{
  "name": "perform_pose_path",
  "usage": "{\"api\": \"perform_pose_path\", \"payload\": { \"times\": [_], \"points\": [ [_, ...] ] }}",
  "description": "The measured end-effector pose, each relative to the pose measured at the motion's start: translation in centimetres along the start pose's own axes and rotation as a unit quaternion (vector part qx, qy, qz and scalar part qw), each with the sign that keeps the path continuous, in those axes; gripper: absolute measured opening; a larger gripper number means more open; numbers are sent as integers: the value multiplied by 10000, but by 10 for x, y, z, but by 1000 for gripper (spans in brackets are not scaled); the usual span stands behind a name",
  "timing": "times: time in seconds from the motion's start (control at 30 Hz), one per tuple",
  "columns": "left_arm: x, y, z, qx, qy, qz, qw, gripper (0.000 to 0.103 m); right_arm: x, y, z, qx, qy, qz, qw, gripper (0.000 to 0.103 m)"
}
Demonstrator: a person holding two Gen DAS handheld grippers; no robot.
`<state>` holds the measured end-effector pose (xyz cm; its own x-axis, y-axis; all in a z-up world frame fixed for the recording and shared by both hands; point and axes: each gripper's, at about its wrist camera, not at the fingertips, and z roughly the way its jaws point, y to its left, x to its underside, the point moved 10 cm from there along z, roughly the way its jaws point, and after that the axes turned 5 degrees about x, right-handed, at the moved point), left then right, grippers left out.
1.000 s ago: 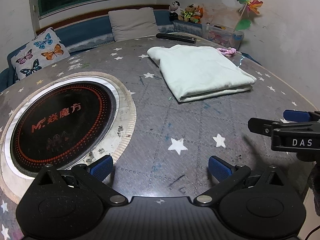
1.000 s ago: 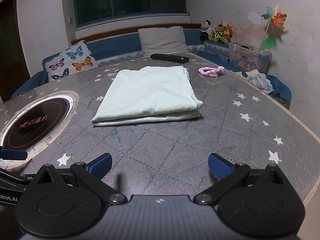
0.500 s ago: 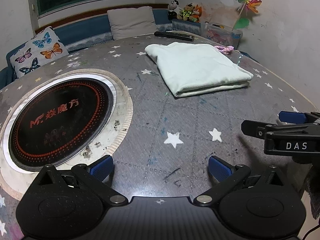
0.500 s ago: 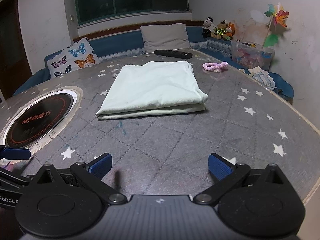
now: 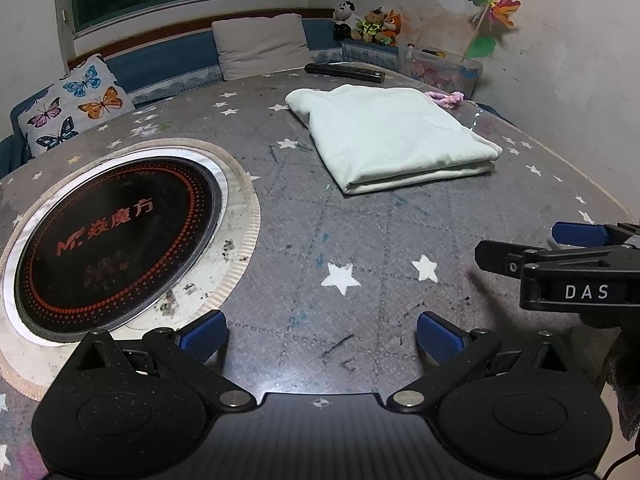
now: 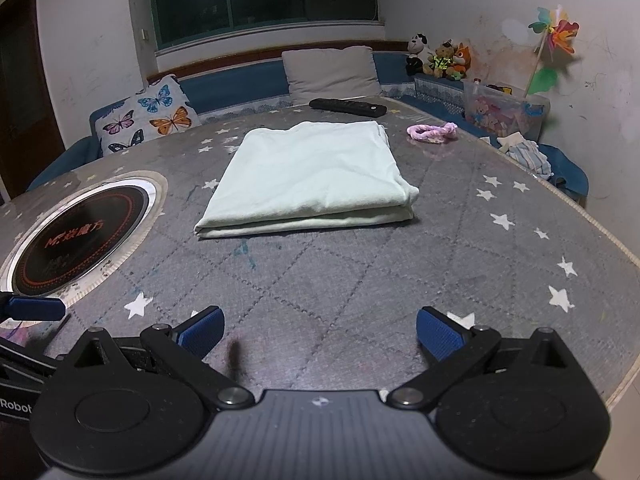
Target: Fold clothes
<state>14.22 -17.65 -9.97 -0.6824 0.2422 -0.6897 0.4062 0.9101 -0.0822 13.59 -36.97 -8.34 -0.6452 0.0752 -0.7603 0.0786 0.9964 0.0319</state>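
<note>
Folded pale green cloth [image 6: 312, 178] lies flat on the desk [image 6: 460, 248], ahead of both tongs.

The left tongs [image 5: 320, 334] and right tongs [image 6: 320, 332] both stand spread apart, holding nothing, low over the near desk edge. The cloth sits well ahead: straight before the right tongs, forward and to the right of the left tongs, apart from both.

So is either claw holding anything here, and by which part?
Nothing is held. The left claw and right claw are both open over the table, short of the folded pale green garment.
</note>
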Motion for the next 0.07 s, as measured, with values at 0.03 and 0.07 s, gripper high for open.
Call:
{"api": "perform_pose_path", "payload": {
  "times": [0.03, 0.07],
  "points": [
    [0, 0, 0, -1, -1, -3, 10000, 103, 0, 0, 0, -1, 1, -1, 10000, 103],
    [0, 1, 0, -2, -2, -6, 10000, 103, 0, 1, 0, -2, 3, -3, 10000, 103]
  ]
}}
